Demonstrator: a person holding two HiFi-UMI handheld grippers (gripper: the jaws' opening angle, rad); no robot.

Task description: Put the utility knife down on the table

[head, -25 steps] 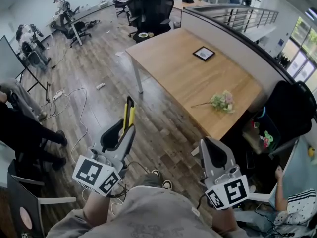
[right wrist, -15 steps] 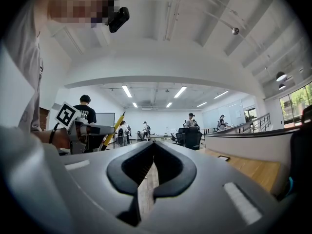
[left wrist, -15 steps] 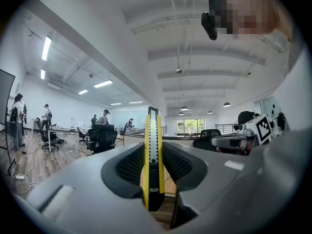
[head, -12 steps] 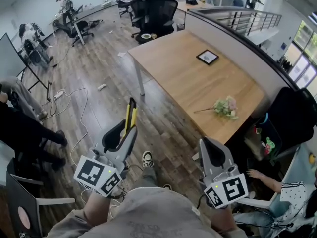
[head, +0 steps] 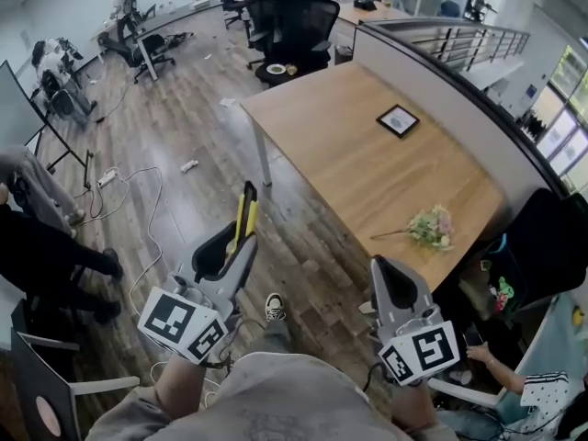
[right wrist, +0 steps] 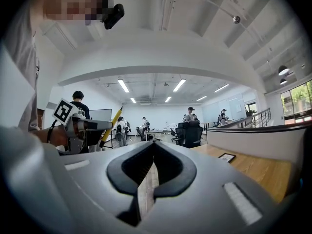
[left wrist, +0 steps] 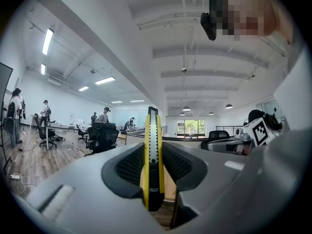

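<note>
A yellow and black utility knife (head: pixel 245 208) sticks out forward from my left gripper (head: pixel 237 239), which is shut on it over the wooden floor. In the left gripper view the knife (left wrist: pixel 152 150) stands upright on edge between the two black pads. My right gripper (head: pixel 383 269) is held level at the lower right, its jaws together with nothing in them; its own view shows the pads (right wrist: pixel 171 165) meeting at the tips. The wooden table (head: pixel 349 145) lies ahead and to the right, apart from both grippers. The knife (right wrist: pixel 111 126) also shows at the left of the right gripper view.
On the table lie a small framed picture (head: pixel 398 120) and a bunch of flowers (head: pixel 432 226). Black office chairs (head: pixel 299 21) stand beyond its far end; a partition with a railing (head: pixel 459 85) runs along its right side. A person (head: pixel 46 246) stands at the left, and cables (head: pixel 138 191) cross the floor.
The table and the flowers have slid nearer and to the right in the head view as both grippers travelled forward. A shoe has stepped into view below. The knife stays gripped.
</note>
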